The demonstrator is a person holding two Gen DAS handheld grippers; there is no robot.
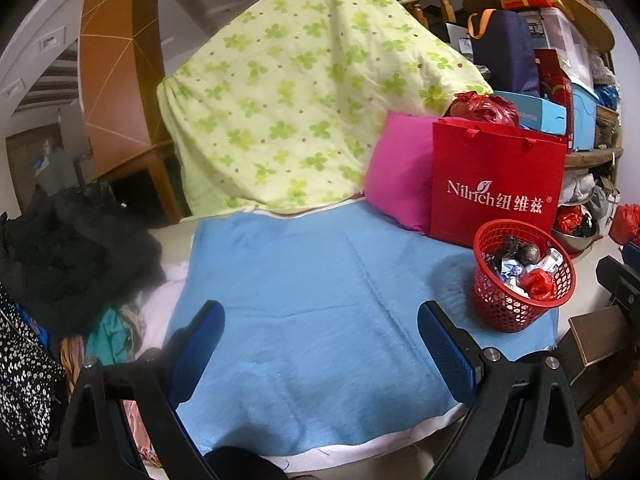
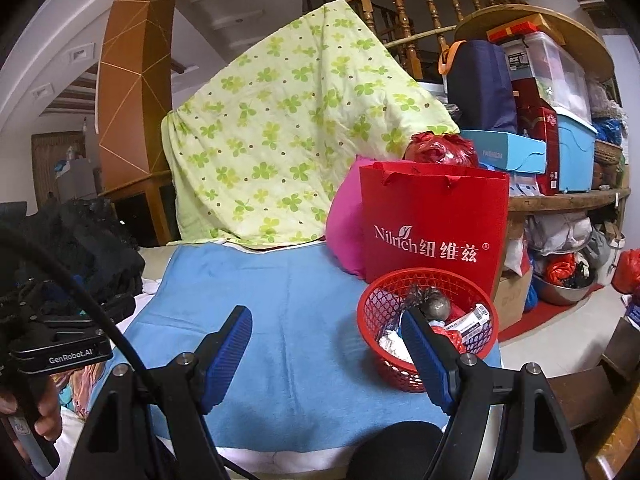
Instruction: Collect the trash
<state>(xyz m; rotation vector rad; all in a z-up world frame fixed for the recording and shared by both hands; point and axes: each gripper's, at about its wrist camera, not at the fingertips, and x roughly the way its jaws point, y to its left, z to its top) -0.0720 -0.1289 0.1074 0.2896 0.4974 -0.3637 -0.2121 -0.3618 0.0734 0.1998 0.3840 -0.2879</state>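
Observation:
A red mesh basket (image 1: 520,306) stands at the right edge of a blue towel (image 1: 312,320). It holds several bits of trash: crumpled wrappers, a red plastic scrap (image 1: 538,284) and a grey foil ball (image 2: 436,304). It also shows in the right wrist view (image 2: 376,320). My left gripper (image 1: 320,328) is open and empty, low over the towel, left of the basket. My right gripper (image 2: 326,336) is open and empty, its right finger in front of the basket. The blue towel (image 2: 288,320) carries no loose trash that I can see.
A red Nilrich paper bag (image 1: 496,184) and a pink cushion (image 1: 400,172) stand behind the basket. A green clover blanket (image 1: 288,92) drapes over the back. Dark clothes (image 1: 76,256) pile at the left. Cluttered shelves (image 2: 560,128) fill the right.

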